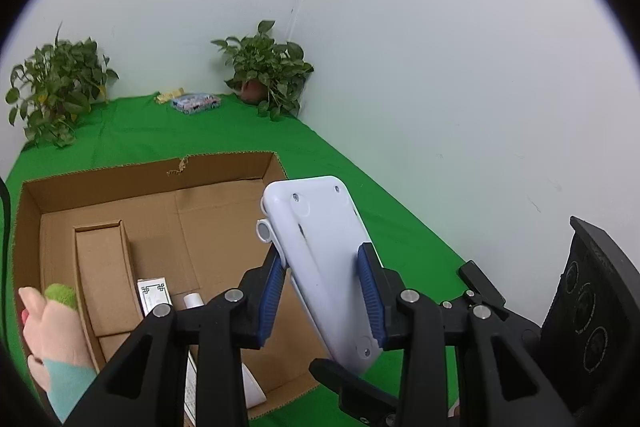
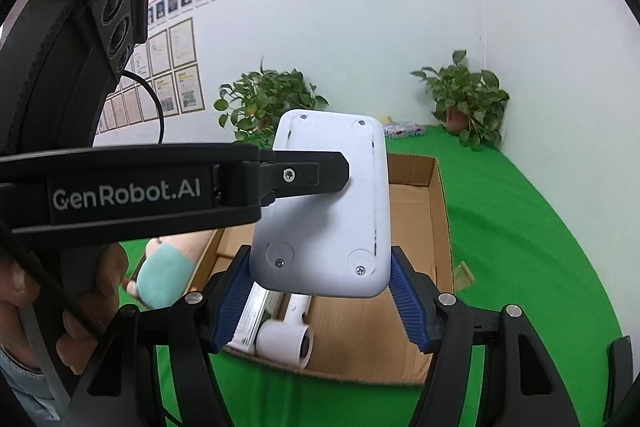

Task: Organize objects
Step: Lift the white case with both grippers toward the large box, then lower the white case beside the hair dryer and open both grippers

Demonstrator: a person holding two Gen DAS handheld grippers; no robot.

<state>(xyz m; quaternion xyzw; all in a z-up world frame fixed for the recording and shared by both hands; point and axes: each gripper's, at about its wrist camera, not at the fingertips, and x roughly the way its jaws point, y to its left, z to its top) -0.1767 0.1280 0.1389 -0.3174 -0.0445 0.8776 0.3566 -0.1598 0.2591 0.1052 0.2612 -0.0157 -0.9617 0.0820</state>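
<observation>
The left gripper (image 1: 324, 291) clamps its ribbed blue pads (image 1: 370, 291) on the two flat faces of a white plastic device (image 1: 320, 247), and the right gripper (image 2: 320, 291) presses its blue pads on the near end of the same device (image 2: 328, 203), across its width. In the right wrist view the left gripper's black arm carries the white writing "GenRobot.AI" (image 2: 126, 195). The device is a flat rounded rectangle with small screws and round feet; its long axis points away from the cameras and upward, above an open brown cardboard box (image 1: 160, 211). In the box lie a white cylinder (image 2: 286, 341) and small printed cartons (image 1: 154, 297). Behind, on the green cloth (image 1: 360, 187), stand two leafy potted plants (image 1: 268, 67).
</observation>
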